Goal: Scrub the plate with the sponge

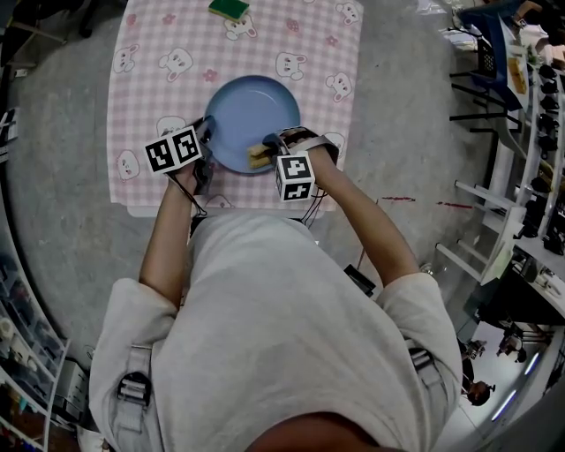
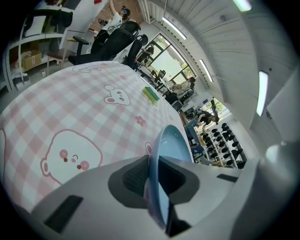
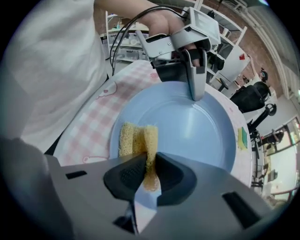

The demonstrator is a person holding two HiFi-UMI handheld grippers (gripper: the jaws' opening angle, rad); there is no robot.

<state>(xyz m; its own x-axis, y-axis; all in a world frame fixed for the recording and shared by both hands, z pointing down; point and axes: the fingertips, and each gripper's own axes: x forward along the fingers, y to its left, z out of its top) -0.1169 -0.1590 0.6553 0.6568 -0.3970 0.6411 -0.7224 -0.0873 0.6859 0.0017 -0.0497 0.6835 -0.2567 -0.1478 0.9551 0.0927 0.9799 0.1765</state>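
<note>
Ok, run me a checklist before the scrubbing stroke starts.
1. Left gripper clamped on the blue plate's rim: ok.
2. Right gripper shut on the yellow sponge: ok.
3. Yellow sponge resting on the plate's surface: ok.
4. Plate lying flat on the checked tablecloth: cannot tell.
5. Green-topped spare sponge lying apart from the plate: ok.

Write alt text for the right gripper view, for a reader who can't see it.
The right gripper pinches a yellow sponge lying on the near side of a blue plate. Across the plate, the left gripper clamps the far rim, and a pink checked tablecloth lies underneath.
</note>
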